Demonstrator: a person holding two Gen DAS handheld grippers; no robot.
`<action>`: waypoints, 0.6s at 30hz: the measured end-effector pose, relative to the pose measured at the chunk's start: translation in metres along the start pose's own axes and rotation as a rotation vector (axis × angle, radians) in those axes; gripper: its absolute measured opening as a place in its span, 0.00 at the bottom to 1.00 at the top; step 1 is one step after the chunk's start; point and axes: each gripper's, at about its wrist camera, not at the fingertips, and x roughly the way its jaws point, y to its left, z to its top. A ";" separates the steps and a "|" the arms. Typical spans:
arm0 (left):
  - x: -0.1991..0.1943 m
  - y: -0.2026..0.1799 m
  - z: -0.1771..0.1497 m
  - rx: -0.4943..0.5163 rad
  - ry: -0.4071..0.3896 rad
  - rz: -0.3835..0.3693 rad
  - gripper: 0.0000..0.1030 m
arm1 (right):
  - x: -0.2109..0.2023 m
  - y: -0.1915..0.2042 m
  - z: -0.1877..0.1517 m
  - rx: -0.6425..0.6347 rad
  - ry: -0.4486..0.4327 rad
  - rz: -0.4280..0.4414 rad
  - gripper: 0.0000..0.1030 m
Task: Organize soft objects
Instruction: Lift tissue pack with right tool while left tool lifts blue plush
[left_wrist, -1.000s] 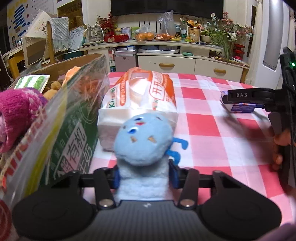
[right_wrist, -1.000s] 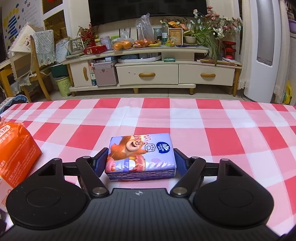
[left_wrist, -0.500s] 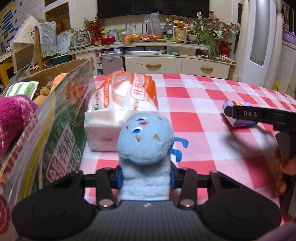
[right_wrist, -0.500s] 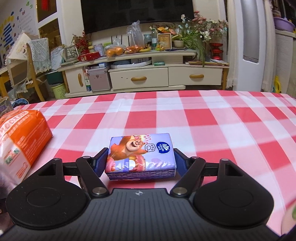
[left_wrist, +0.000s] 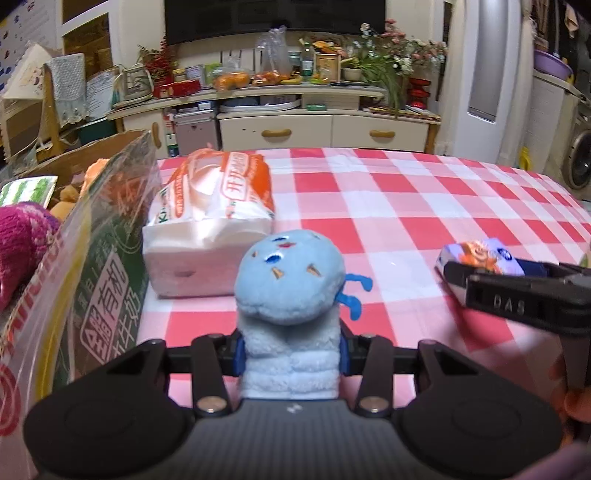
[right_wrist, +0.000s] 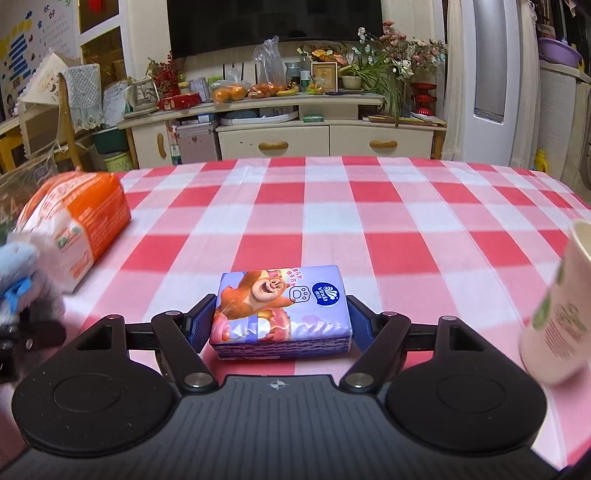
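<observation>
My left gripper (left_wrist: 291, 349) is shut on a light blue plush toy (left_wrist: 290, 284) and holds it above the red checked tablecloth (left_wrist: 406, 206). My right gripper (right_wrist: 280, 325) is shut on a purple tissue pack with a cartoon bear (right_wrist: 281, 312); the pack also shows in the left wrist view (left_wrist: 480, 258). An orange and white pack of tissues (left_wrist: 214, 221) lies on the cloth just beyond the plush, and shows at the left in the right wrist view (right_wrist: 74, 218). The plush appears at the left edge there (right_wrist: 22, 280).
A cardboard box (left_wrist: 92, 158) with a plastic-covered flap (left_wrist: 85, 280) stands at the left, holding a magenta knit item (left_wrist: 22, 243) and other soft things. A paper cup (right_wrist: 561, 306) stands at the right. A cabinet (right_wrist: 325, 140) lies beyond the table.
Both grippers have pulled back toward the near side of the table with their objects held. The paper cup has come into the right wrist view.
</observation>
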 end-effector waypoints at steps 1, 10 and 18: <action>-0.002 -0.001 0.000 0.004 -0.003 -0.005 0.41 | -0.003 0.000 -0.002 -0.005 0.004 -0.002 0.88; -0.016 -0.005 -0.004 0.032 -0.020 -0.045 0.41 | -0.032 0.006 -0.019 -0.046 0.037 -0.031 0.88; -0.032 -0.002 0.000 0.039 -0.059 -0.070 0.41 | -0.048 0.012 -0.020 -0.054 0.044 -0.047 0.88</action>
